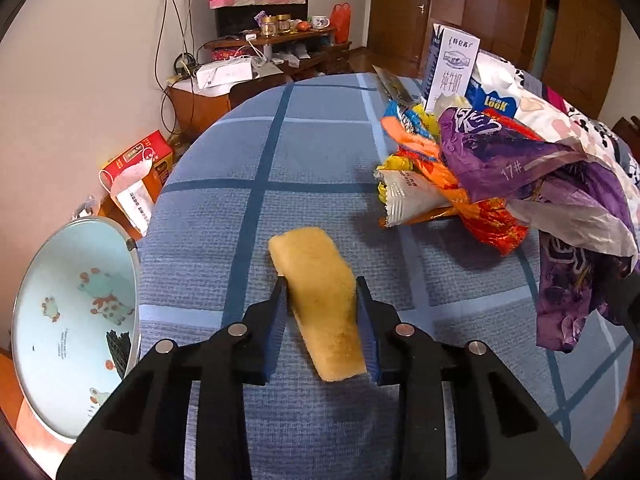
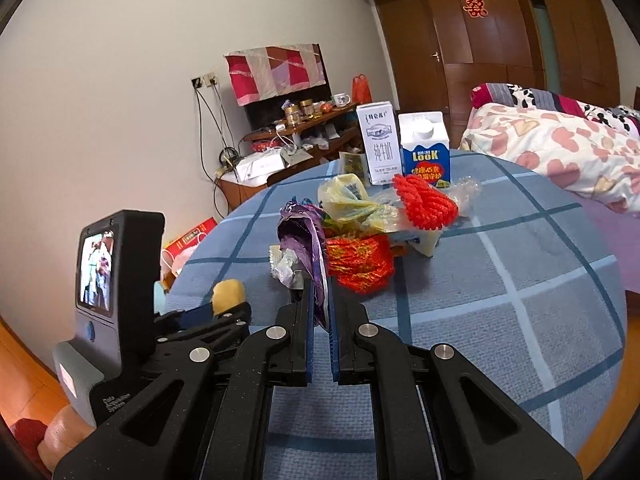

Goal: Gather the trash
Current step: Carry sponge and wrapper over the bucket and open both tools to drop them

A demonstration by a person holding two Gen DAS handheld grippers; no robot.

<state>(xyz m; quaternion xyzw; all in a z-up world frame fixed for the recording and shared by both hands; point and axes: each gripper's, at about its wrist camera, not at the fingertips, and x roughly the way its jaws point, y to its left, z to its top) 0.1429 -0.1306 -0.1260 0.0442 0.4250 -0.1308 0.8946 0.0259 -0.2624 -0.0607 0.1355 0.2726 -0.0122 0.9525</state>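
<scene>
left tool (image 1: 322, 286) grips yellow sponge (image 1: 318, 300) (long axis pointing away) | right tool (image 2: 320, 286) clamps purple wrapper (image 2: 304, 240)

- Soft, even daylight fills both views; shadows are faint.
- Strong fisheye bending curves the wall (image 2: 120, 80) and round table (image 1: 320, 160), with black vignette in the corners.
- Focus is sharp throughout, without motion blur.
- Mild sheen on the wooden doors (image 2: 480, 40).

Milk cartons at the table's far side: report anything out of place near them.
Both cartons stand upright: the white carton and the blue carton. The oddity is the heap of crumpled wrappers and a red rope bundle strewn on the table before them.
</scene>
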